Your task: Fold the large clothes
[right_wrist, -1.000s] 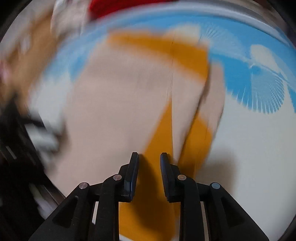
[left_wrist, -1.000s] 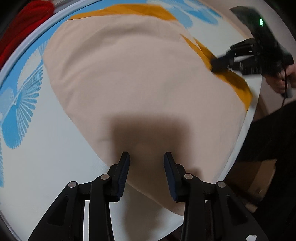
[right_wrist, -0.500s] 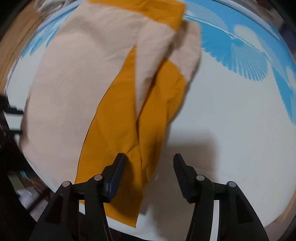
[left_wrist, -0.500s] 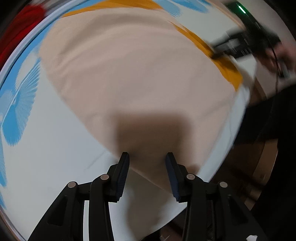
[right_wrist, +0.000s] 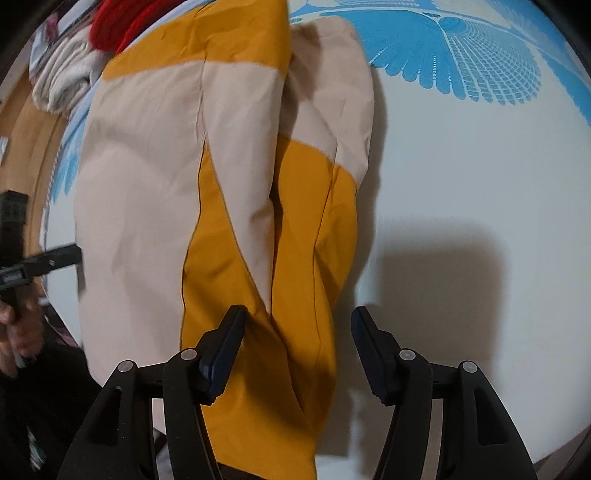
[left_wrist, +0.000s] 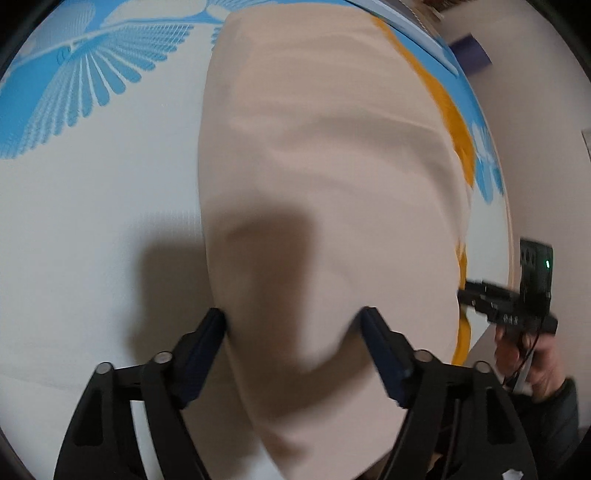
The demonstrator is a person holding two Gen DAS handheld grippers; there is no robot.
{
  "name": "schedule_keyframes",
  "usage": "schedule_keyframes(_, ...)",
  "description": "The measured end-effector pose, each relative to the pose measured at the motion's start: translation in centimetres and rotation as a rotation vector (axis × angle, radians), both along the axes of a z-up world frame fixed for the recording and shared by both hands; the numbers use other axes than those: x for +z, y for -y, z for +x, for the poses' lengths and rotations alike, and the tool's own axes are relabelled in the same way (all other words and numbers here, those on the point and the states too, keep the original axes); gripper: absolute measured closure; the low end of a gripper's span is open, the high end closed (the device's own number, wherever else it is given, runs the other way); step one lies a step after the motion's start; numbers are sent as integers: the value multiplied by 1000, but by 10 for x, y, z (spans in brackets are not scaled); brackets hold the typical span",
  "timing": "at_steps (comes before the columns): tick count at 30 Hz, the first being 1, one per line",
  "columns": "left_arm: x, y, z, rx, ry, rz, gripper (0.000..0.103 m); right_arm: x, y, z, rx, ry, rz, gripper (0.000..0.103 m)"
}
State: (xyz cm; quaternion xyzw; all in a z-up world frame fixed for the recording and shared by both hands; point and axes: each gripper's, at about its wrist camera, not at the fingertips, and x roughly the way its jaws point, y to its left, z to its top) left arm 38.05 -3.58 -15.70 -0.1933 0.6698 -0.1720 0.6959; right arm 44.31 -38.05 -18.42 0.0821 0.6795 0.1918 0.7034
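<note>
A large beige garment (left_wrist: 325, 166) with orange panels (right_wrist: 306, 229) lies spread on a white sheet with a blue bird print (left_wrist: 92, 192). My left gripper (left_wrist: 293, 321) points down over the beige near end. Its jaws are opening wide, with cloth lying loose between them. My right gripper (right_wrist: 298, 321) hovers over the orange folded strip, its jaws also opening, and the pads do not press the cloth. Each gripper shows in the other's view: the right gripper (left_wrist: 498, 306) in a hand (left_wrist: 532, 365), and the left gripper (right_wrist: 44, 258) at the left edge.
A red cloth (right_wrist: 122, 22) and a pale striped bundle (right_wrist: 62, 74) lie at the bed's far corner. The bed edge (left_wrist: 511, 236) runs close to a plain wall (left_wrist: 535, 129). Bare sheet (right_wrist: 461, 184) spreads right of the garment.
Both pairs of jaws have spread much wider. Both grippers have sunk closer to the garment and rolled, so the cloth now runs lengthwise away from each camera.
</note>
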Motion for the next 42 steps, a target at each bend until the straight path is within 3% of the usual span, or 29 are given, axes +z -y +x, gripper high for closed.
schedule_keyframes(5,-26,-13,17,122,-31,-128,22,-2,7,17,-51,-18,30,42)
schedule_keyframes(9,-22,-10,15,124,25,-112,32,-6,7,27,-53,2,32,47)
schedule_keyframes(11,-11,-3,16,96,82,-65,41,-4,5,29,-48,12,60,76)
schedule_keyframes(14,10,7,18,64,167,-12,52,6,4,34,-37,44,83,90)
schedule_keyframes(20,49,-2,37,35,290,56,58,20,9,47,-122,93,145,93)
schedule_keyframes(24,56,-22,40,57,324,83,60,31,-8,58,-154,147,168,94)
schedule_keyframes(29,61,-74,65,144,343,62,63,47,-25,69,-210,215,194,95)
schedule_keyframes(33,76,-85,70,145,395,41,61,58,-41,67,-212,251,197,95)
schedule_keyframes(37,77,-71,66,52,382,66,61,55,-70,74,-216,241,81,95)
schedule_keyframes(42,56,-48,56,-131,306,170,59,37,-56,69,-207,170,-24,95)
